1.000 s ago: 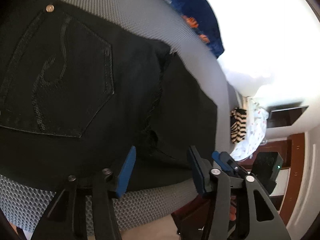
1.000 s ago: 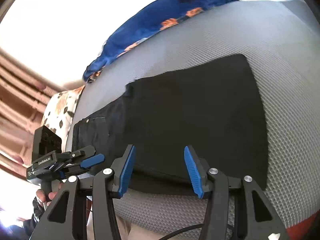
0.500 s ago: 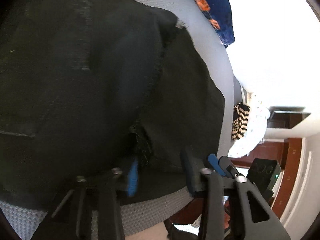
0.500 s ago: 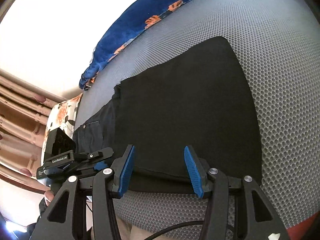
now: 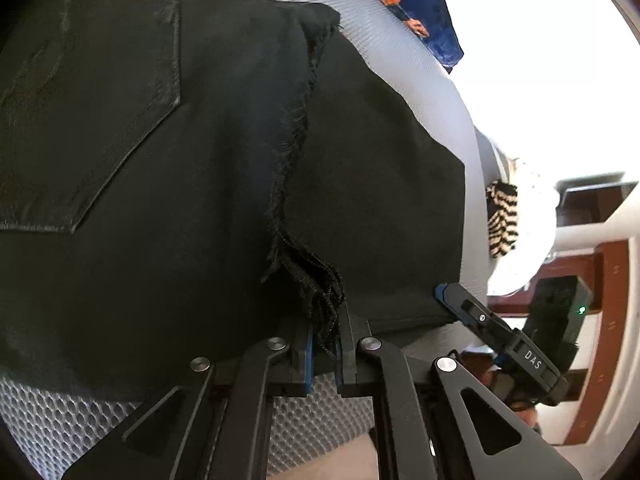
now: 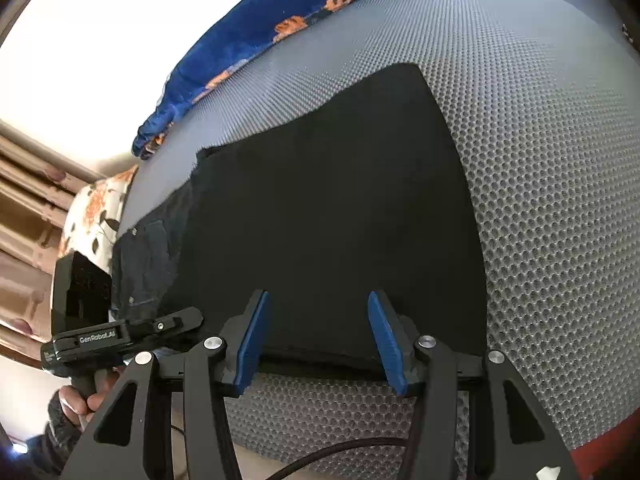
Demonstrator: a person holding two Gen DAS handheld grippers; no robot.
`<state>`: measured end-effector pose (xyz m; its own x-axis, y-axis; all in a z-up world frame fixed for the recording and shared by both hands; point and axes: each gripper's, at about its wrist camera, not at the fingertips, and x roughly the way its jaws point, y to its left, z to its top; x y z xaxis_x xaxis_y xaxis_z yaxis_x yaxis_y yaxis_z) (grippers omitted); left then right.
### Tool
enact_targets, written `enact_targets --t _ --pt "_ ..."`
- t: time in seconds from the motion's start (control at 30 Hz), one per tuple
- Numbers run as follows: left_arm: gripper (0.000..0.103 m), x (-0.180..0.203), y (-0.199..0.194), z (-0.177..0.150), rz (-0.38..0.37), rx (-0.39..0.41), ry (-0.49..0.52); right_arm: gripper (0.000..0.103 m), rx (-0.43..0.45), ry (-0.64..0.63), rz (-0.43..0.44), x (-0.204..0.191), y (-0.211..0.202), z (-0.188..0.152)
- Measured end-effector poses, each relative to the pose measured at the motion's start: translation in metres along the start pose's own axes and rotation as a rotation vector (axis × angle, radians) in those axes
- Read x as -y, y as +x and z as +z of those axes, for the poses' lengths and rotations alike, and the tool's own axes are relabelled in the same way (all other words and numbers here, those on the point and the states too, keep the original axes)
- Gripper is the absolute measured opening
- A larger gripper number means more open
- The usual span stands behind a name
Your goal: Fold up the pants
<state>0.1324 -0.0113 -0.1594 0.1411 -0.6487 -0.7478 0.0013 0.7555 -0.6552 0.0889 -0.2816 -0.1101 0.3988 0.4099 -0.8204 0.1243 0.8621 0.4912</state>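
Observation:
Black pants (image 5: pixel 192 168) lie folded on a grey mesh surface (image 5: pixel 72 416), back pocket at the left, frayed leg hem running down the middle. My left gripper (image 5: pixel 325 354) is shut on the frayed hem at the near edge. In the right wrist view the pants (image 6: pixel 332 216) spread flat; my right gripper (image 6: pixel 320 334) is open, its blue pads either side of the near folded edge. The left gripper (image 6: pixel 160 326) shows at the lower left there, the right gripper (image 5: pixel 444 294) at the lower right in the left wrist view.
A blue blanket with orange patches (image 6: pixel 260 36) lies at the far edge of the grey mesh surface (image 6: pixel 540 160). A floral pillow (image 6: pixel 96 216) sits at the left. A striped cloth (image 5: pixel 502 216) and wooden furniture (image 5: pixel 600 320) stand beyond the right edge.
My left gripper has moved in and shut on the frayed hem, bunching it. My right gripper has come closer to the near edge and stays open.

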Motion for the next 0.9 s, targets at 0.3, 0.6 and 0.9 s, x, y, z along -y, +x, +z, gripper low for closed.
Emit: enact_targets --t 0.3,0.6,0.9 --pt "0.04 0.043 -0.03 -0.002 0.279 0.177 0.334 0.049 0.057 -0.161 -0.112 -0.026 -0.008 0.021" --pt "0.046 0.078 -0.006 0.043 0.345 0.316 0.572 0.049 0.132 -0.323 -0.354 -0.036 0.021 0.078" --pt "0.045 0.07 0.043 0.085 0.372 0.27 0.547 0.048 0.122 -0.343 -0.401 -0.035 0.055 0.101"
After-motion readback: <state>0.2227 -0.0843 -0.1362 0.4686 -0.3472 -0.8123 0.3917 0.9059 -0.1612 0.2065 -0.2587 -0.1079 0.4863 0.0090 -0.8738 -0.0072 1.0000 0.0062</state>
